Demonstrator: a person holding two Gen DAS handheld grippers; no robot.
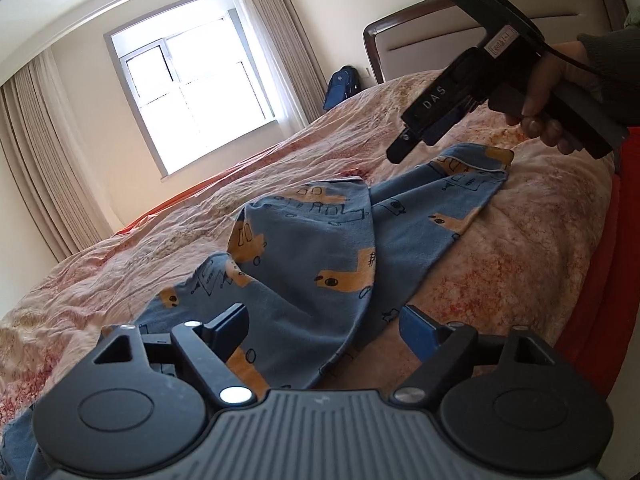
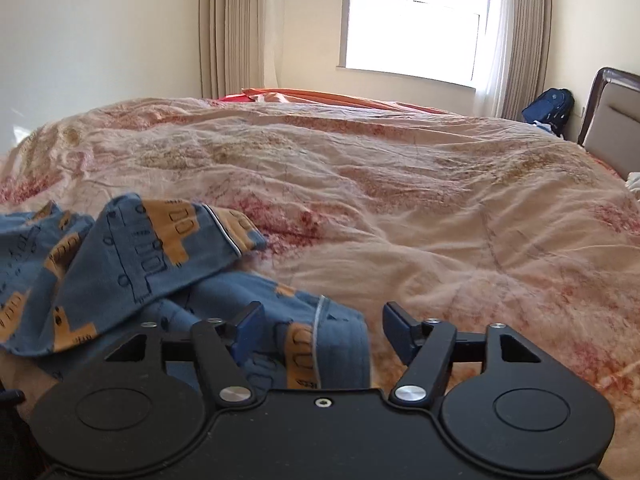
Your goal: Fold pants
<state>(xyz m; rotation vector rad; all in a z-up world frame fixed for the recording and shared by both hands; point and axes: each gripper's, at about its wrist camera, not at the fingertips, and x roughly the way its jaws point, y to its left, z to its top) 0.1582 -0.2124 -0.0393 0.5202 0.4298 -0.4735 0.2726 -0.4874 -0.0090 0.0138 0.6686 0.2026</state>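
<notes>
Blue pants (image 1: 320, 240) printed with orange vehicles lie rumpled on the bed quilt (image 1: 520, 248), one leg draped over the other. My left gripper (image 1: 324, 326) is open low over the near part of the pants, with cloth lying between its fingers and untouched by the pads. My right gripper (image 1: 402, 146), held in a hand, hovers just above the far cuff. In the right wrist view the pants (image 2: 120, 264) spread to the left, and the right gripper (image 2: 322, 328) is open above a cuff end, which it does not grip.
A pink and red patterned quilt (image 2: 400, 200) covers the whole bed. A padded headboard (image 1: 460, 40) stands behind it. A blue backpack (image 2: 548, 108) leans by the wall beside the curtained window (image 2: 416, 20). Red sheet (image 1: 592, 300) shows at the bed's edge.
</notes>
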